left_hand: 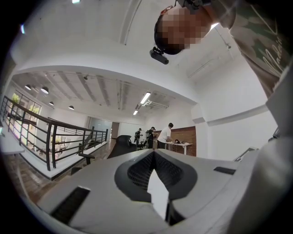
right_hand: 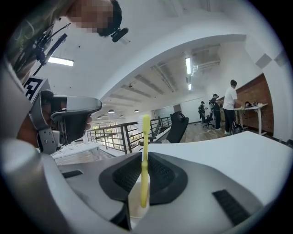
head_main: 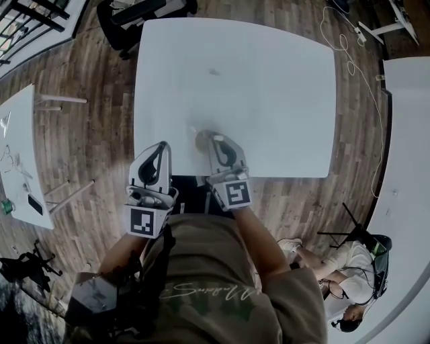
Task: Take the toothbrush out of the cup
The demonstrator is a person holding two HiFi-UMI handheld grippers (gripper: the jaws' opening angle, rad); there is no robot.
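Observation:
A yellow toothbrush (right_hand: 145, 132) stands upright between the jaws of my right gripper (right_hand: 147, 157), whose pads press on its handle. Just below it, a white cup (right_hand: 135, 201) shows in the gap between the jaws. In the head view the right gripper (head_main: 213, 138) is over the near edge of the white table (head_main: 269, 87), and the cup (head_main: 201, 141) is a small round shape at its tips. My left gripper (head_main: 161, 146) hovers to its left over the table's near corner. In its own view the left gripper (left_hand: 154, 155) has its jaws together with no object held.
Another white table (head_main: 17, 154) with small items stands at the left, and a long white one (head_main: 410, 168) at the right. A dark chair (head_main: 127, 20) is at the far side. A person (head_main: 349, 282) sits at lower right. A cable (head_main: 363, 80) runs across the wooden floor.

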